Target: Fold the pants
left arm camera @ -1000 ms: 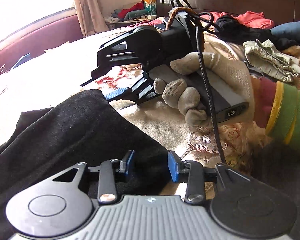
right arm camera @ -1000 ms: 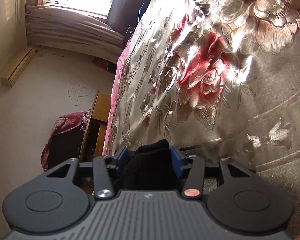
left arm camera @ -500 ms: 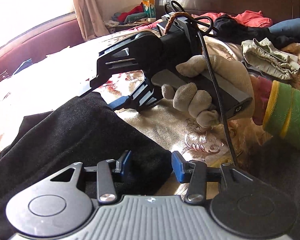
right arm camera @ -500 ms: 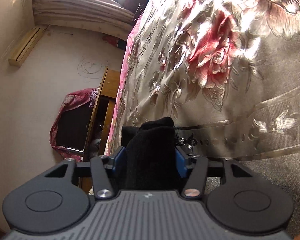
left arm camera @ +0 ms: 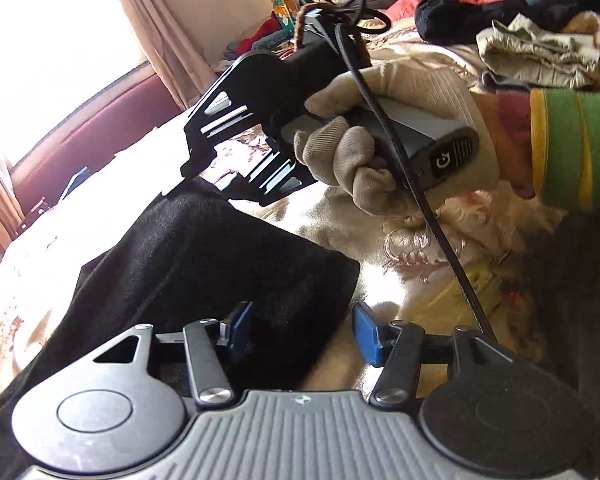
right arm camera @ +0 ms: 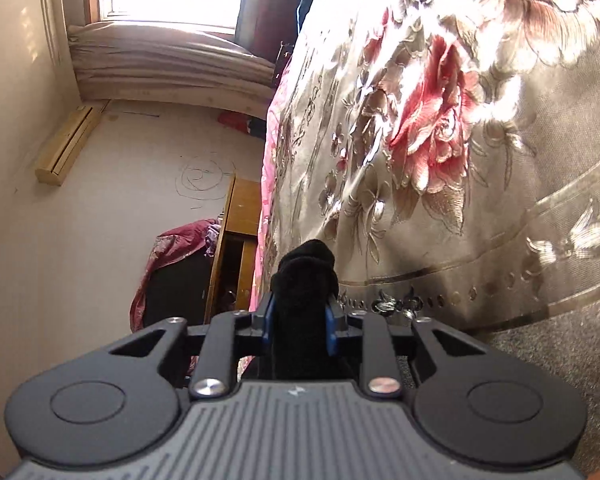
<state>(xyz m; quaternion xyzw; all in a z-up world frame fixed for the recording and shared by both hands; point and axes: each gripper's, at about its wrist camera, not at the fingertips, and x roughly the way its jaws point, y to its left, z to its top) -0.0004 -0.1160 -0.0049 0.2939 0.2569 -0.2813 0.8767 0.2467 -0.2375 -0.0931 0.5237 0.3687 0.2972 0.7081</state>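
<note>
On the floral bedspread (left arm camera: 412,240), the right gripper (right arm camera: 300,320) is closing on black pants (left arm camera: 204,264); the left gripper (left arm camera: 300,332) is opening around them.

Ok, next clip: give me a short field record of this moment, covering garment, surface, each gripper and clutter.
garment: black pants, lying on the bed
surface: floral bedspread
left gripper: jaws opening, pants corner between them, pads not pressing
right gripper: jaws closing, pinching a bunch of the black fabric
right hand: gloved, green sleeve
clutter: folded beige garment near the headboard
</note>
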